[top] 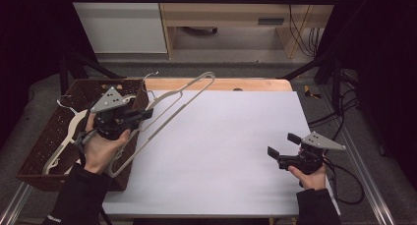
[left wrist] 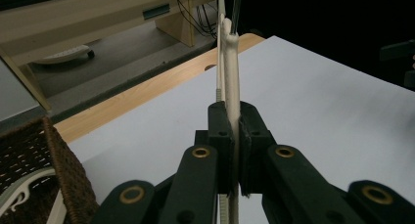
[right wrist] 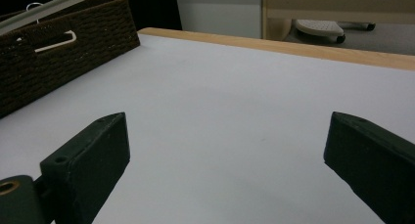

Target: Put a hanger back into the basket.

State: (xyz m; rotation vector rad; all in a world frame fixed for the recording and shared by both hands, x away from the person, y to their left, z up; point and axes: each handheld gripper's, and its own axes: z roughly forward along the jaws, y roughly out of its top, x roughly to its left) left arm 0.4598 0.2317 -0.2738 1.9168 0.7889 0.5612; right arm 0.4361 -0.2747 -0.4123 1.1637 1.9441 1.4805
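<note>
My left gripper [top: 145, 115] is shut on a cream plastic hanger [top: 195, 82] and holds it tilted above the right rim of a brown wicker basket [top: 42, 141]. The hanger's far end reaches out over the white mat [top: 231, 136]. In the left gripper view the jaws [left wrist: 234, 117] pinch the hanger's thin bar [left wrist: 230, 62] edge-on. Near the mat's front right, my right gripper [top: 282, 144] stands open just above the surface. The right gripper view shows its jaws [right wrist: 227, 158] wide apart with nothing between them.
A second, white hanger [top: 73, 126] lies inside the basket, which stands at the table's left edge [right wrist: 63, 43]. The wooden table edge [top: 246, 83] runs along the back. Cables [top: 344, 185] trail off at the right. A dark frame surrounds the table.
</note>
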